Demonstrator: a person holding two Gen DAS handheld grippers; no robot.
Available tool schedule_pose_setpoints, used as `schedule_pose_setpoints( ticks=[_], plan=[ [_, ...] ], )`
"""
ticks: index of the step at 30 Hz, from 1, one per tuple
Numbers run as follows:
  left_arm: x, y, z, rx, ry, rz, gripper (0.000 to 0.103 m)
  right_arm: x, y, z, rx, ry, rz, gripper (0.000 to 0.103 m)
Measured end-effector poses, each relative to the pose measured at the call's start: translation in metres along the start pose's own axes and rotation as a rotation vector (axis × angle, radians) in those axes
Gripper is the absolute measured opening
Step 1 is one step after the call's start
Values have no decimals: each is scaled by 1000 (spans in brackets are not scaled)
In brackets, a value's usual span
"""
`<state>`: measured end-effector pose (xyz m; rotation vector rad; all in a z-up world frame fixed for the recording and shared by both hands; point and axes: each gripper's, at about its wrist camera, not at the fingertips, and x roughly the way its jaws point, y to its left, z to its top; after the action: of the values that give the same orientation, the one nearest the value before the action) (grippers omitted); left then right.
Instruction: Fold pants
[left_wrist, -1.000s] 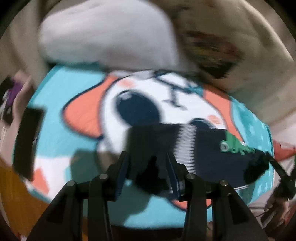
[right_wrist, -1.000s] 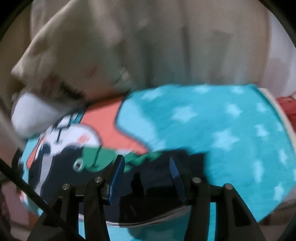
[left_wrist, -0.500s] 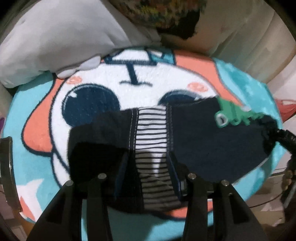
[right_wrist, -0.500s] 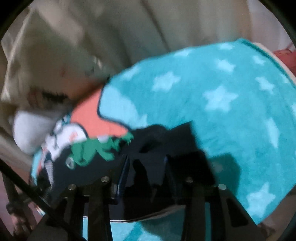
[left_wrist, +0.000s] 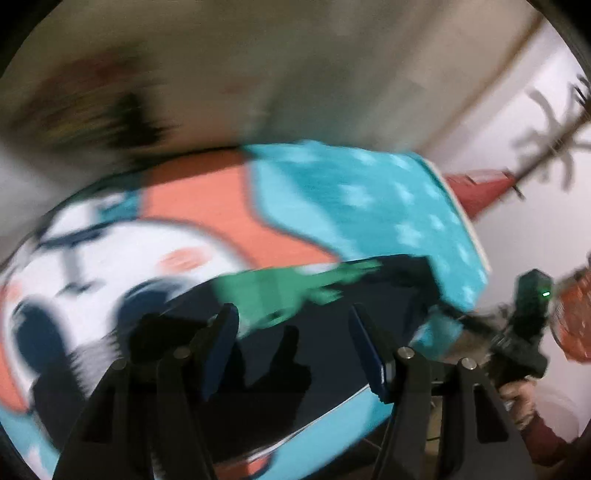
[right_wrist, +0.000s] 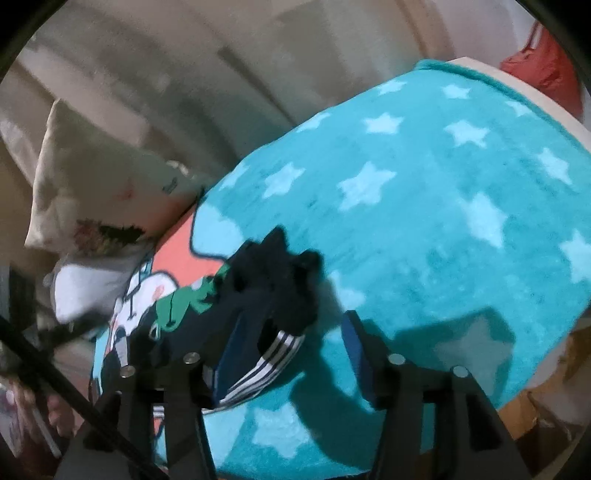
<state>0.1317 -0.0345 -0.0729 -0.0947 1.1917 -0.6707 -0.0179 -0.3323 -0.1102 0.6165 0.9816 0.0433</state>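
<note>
In the left wrist view the picture was blurred by motion. The left gripper (left_wrist: 293, 345) stood with its jaws wide apart and nothing between them. Just below and in front of it lay the pants (left_wrist: 325, 325), dark navy, spread flat on the blanket (left_wrist: 369, 206). A green figure (left_wrist: 280, 291) was printed on the pants, near the far edge of the cloth, and it showed between the two fingers. At the left end of the pants a part with thin black and white stripes was visible, but too blurred to tell more. The blanket was turquoise with pale stars, with an orange and white cartoon face on its left half. At the right edge the right gripper (left_wrist: 524, 332) was seen from outside, held in a hand (left_wrist: 517, 398); how its jaws stood could not be told from here.

In the right wrist view the picture was sharper. The right gripper (right_wrist: 291, 350) was also wide open and held nothing. The pants (right_wrist: 258, 295) lay to the left of its middle, bunched into a raised dark heap at the near end. The left finger was over this heap. White stripes (right_wrist: 273, 354) ran along a fold beside the left finger. The green figure (right_wrist: 184, 299) lay further left. The blanket (right_wrist: 424, 184) was under everything. A pillow (right_wrist: 92, 184) lay beyond the blanket at the left.
</note>
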Motion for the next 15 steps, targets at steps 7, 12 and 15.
schedule_pose_setpoints(
  ticks=[7,12,15],
  plan=[
    [100,-76,51,165,195,-136,68,24,-6,-6,-14,49,44,62],
    [153,-108,65,223,312,-206,68,37,-10,-6,-19,57,91,64],
    [175,-113,61,233,375,-218,68,40,-7,-5,-40,46,103,64]
  ],
)
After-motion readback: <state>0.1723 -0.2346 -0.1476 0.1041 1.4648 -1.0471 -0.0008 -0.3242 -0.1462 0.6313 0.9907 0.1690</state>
